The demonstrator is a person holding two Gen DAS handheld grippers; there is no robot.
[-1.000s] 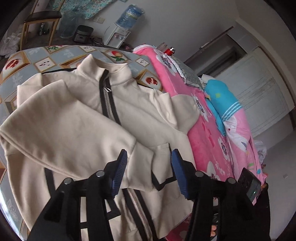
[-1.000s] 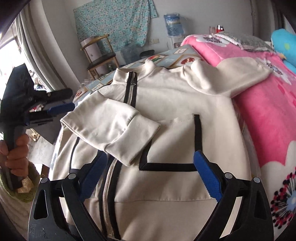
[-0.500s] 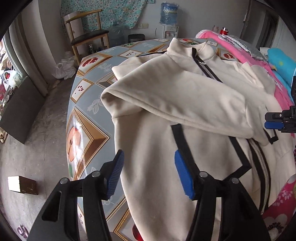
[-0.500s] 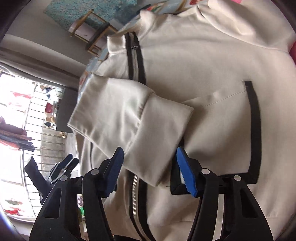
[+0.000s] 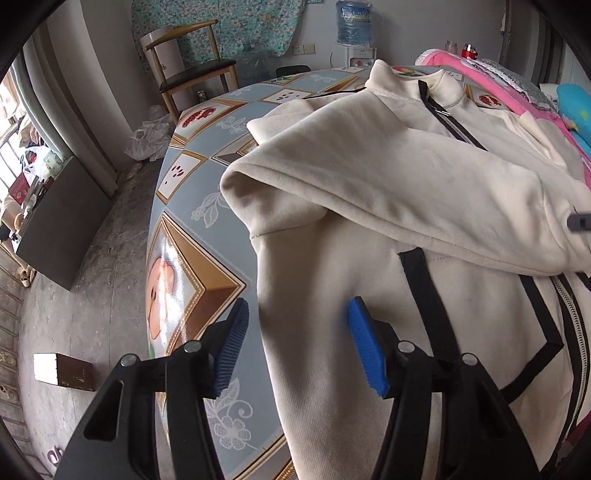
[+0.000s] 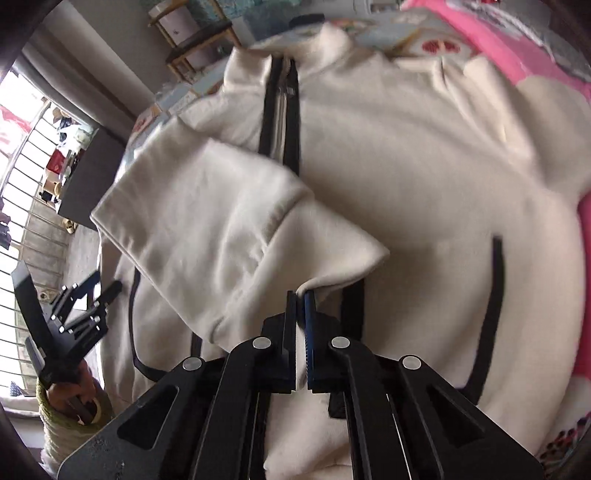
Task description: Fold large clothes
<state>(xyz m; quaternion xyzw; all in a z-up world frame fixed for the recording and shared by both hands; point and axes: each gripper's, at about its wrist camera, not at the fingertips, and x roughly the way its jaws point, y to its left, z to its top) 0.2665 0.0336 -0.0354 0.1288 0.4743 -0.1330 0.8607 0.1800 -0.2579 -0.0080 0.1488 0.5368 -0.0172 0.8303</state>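
- The right gripper (image 6: 300,295) points steeply down with its blue pads pressed together on the cuff edge of a sleeve (image 6: 207,236) that lies folded across the front of the cream jacket (image 6: 406,166).
- The pinched cuff sits at the near end of that sleeve, just right of the jacket's black zipper (image 6: 282,110) line.
- The left gripper (image 5: 295,332) stands with its pads apart and nothing between them pressed; its left pad (image 5: 231,347) hangs over the tablecloth, its right pad (image 5: 365,350) over the jacket's near left side edge, with that edge running between the two.
- In the right wrist view the left gripper (image 6: 99,295) shows at the near left, held by a hand (image 6: 74,395) in a pale knitted cuff.
- The jacket lies spread, collar at the far end, on a patterned tablecloth (image 5: 192,206) of blue squares with fruit pictures; black trim (image 5: 428,295) outlines its pockets.
- Its right side lies against a pink blanket (image 6: 517,48).
- Beyond the table stand a wooden chair (image 5: 192,70), a water dispenser bottle (image 5: 352,18) and a flowered cloth on the far wall.
- On the floor at the left lies a small brown box (image 5: 62,371).
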